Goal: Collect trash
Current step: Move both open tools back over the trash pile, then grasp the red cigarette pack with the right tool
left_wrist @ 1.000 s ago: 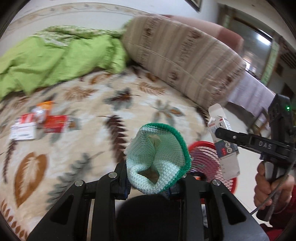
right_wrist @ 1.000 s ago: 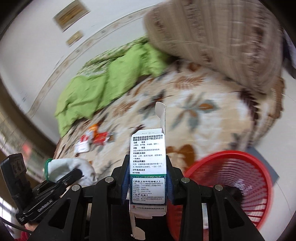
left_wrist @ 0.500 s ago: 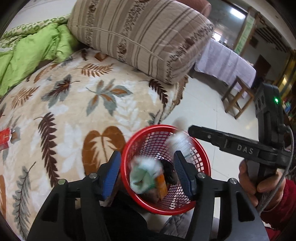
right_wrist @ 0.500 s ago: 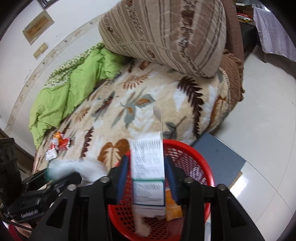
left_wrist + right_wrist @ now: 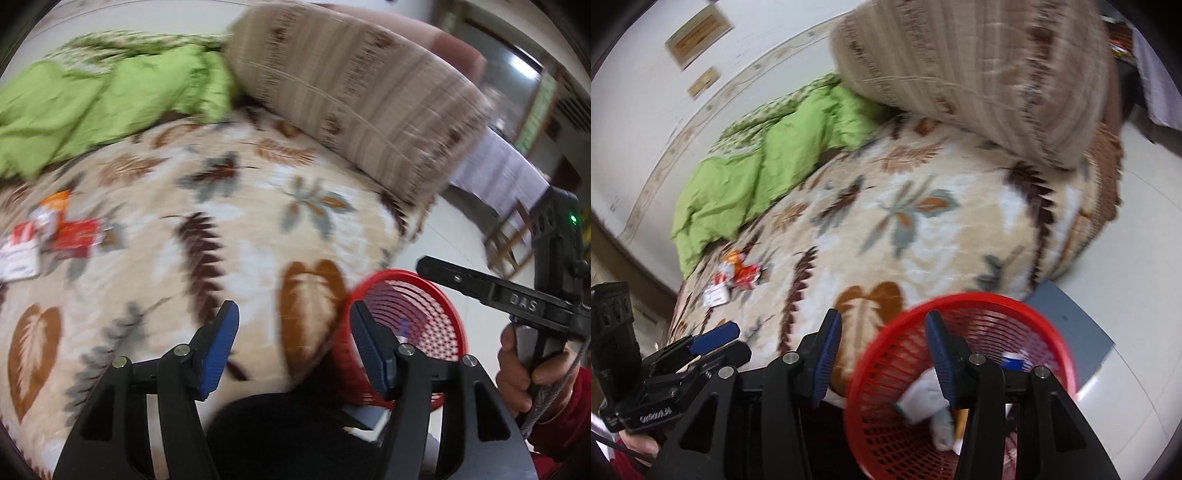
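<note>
Red and orange wrappers [image 5: 70, 229] and a white packet [image 5: 18, 256] are seen lying in a small cluster on the leaf-patterned blanket [image 5: 258, 229], far out to the left and well apart from both tools. From the left gripper [image 5: 293, 349] the cluster is found forward and off to the left; from the right gripper [image 5: 882, 354] it is also up and to the left, with the left tool standing between. The left side is therefore judged the nearer one for the next reach. Both sets of jaws are spread wide with nothing between them. The cluster's long axis cannot be told through the blur. The red mesh basket [image 5: 964, 299] is placed on the floor at the bed's edge, just under the right gripper, with discarded items already inside.
</note>
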Available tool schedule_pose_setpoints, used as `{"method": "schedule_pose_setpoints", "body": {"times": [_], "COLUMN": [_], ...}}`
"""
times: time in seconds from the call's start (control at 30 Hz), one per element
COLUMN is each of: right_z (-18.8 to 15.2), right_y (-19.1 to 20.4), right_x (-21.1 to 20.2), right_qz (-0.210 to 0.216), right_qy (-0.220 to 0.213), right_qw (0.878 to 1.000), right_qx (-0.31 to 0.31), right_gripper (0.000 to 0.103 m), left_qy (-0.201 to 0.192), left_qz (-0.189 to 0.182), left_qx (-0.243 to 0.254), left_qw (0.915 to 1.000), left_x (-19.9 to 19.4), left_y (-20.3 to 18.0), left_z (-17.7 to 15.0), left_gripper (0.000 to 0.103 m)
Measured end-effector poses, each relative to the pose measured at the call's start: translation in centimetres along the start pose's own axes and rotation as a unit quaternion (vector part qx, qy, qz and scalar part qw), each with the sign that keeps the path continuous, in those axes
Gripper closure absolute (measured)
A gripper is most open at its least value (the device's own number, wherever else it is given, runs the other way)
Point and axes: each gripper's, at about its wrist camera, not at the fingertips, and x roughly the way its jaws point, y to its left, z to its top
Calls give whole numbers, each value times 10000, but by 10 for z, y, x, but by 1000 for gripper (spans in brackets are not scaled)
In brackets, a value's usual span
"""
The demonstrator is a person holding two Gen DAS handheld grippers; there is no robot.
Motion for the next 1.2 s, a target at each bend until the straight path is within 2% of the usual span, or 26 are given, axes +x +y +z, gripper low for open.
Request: {"method": "schedule_pose_setpoints", "body": {"times": [0.2, 0.37, 0.47, 0.5, 0.63, 0.7, 0.83, 0.93, 0.97, 1.07, 1.2], "right_z": [4, 7, 10, 12, 18, 23, 34, 45, 49, 58, 70], "right_y": [63, 112, 142, 152, 188, 207, 238, 257, 265, 279, 275], "right_x": [41, 74, 96, 103, 139, 162, 206, 240, 257, 299, 352], "right_qz": [467, 751, 856, 896, 1056, 1186, 1184, 1180, 1209, 1065, 1149], "right_qy": [358, 584, 687, 714, 899, 1047, 1157, 1164, 1254, 1289, 1672], "right_qw": [9959, 9881, 9818, 9795, 9690, 9618, 9532, 9509, 9462, 9431, 9472], "right_qx": [-681, -1206, -1550, -1655, -2044, -2233, -2530, -2613, -2727, -2874, -2483], "right_gripper": [53, 52, 51, 51, 47, 41, 39, 38, 38, 38, 38], "left_qy": [-204, -282, -334, -352, -378, -388, -420, -397, -409, -507, -560], "left_qz": [684, 1134, 1481, 1697, 2116, 2347, 2799, 2977, 3001, 3042, 3108], "left_qx": [-484, -1102, -1522, -1680, -2187, -2359, -2410, -2435, -2462, -2536, -2569], "left_qw": [9963, 9870, 9766, 9704, 9518, 9422, 9283, 9222, 9207, 9168, 9134], "left_x": [-24, -37, -42, -44, -43, -40, -35, -32, -32, -34, -33], "left_y": [65, 125, 160, 174, 213, 230, 249, 260, 262, 267, 271], "left_z": [-10, -24, -33, -37, -50, -56, -65, -71, -72, -72, -72], "left_gripper": [41, 41, 41, 41, 41, 41, 41, 41, 41, 41, 41]}}
